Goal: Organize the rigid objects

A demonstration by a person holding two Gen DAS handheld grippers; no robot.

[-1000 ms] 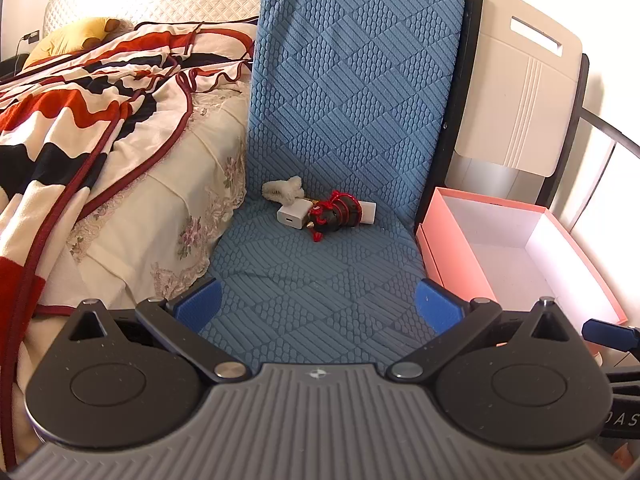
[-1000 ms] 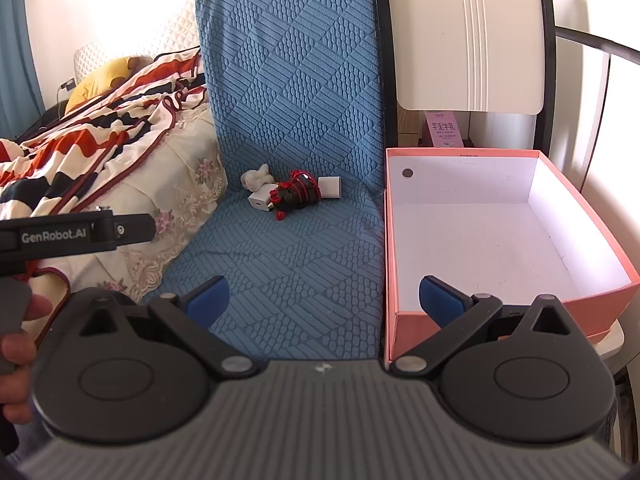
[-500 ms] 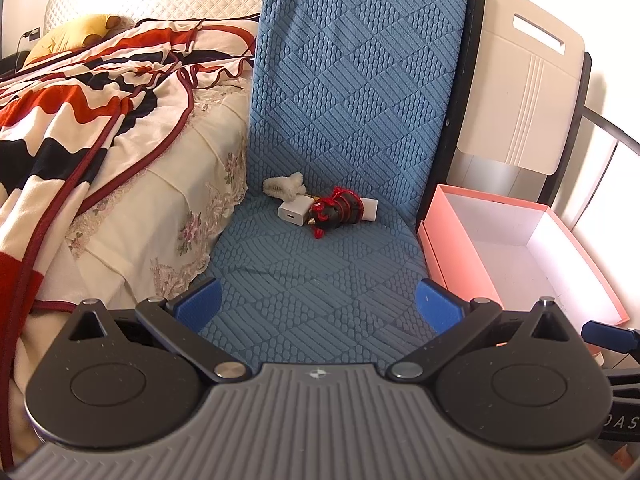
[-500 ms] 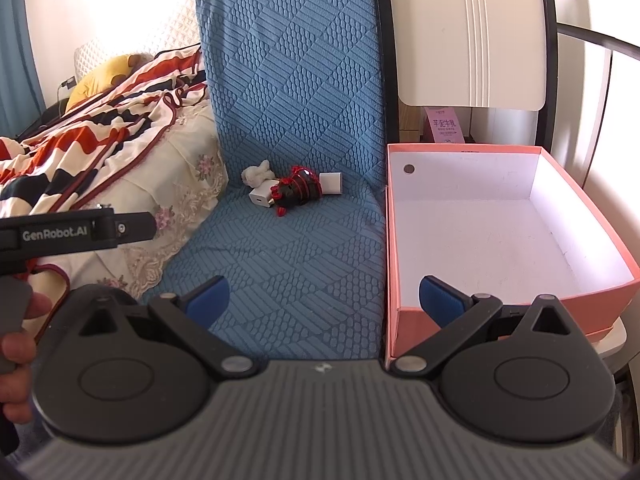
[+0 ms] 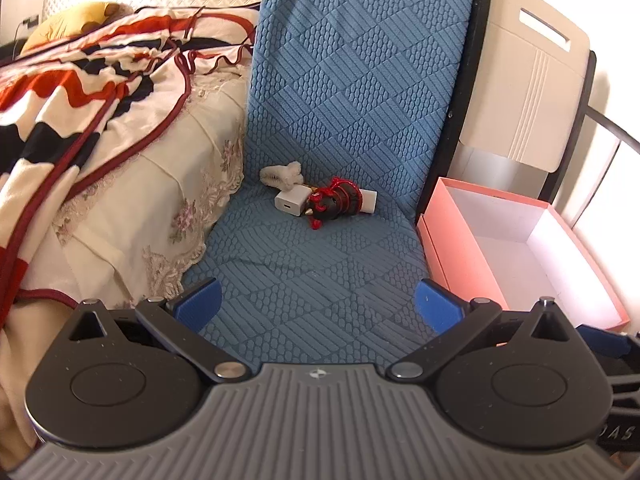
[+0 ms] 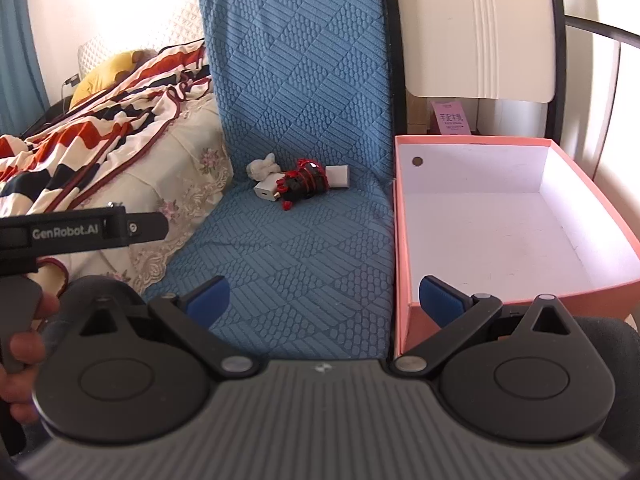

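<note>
Currently both the left gripper (image 5: 318,300) and right gripper (image 6: 324,294) gape wide, empty, well short of the chair-back clutter (image 5: 320,198); touching items risk a multi-grab, missing the pink box (image 6: 516,296).

Four small things lie in one cluster at the back of the blue chair seat (image 5: 312,272): one white charger block (image 5: 291,203), one red-and-black figurine (image 5: 335,201), one white box-shaped piece (image 5: 369,201) just right of the figurine, and one pale fuzzy piece (image 5: 280,174) just behind the charger. To the right of the chair stands one pink box (image 6: 404,248) with nothing inside. To the chair's left lies one striped blanket (image 5: 80,92).
</note>
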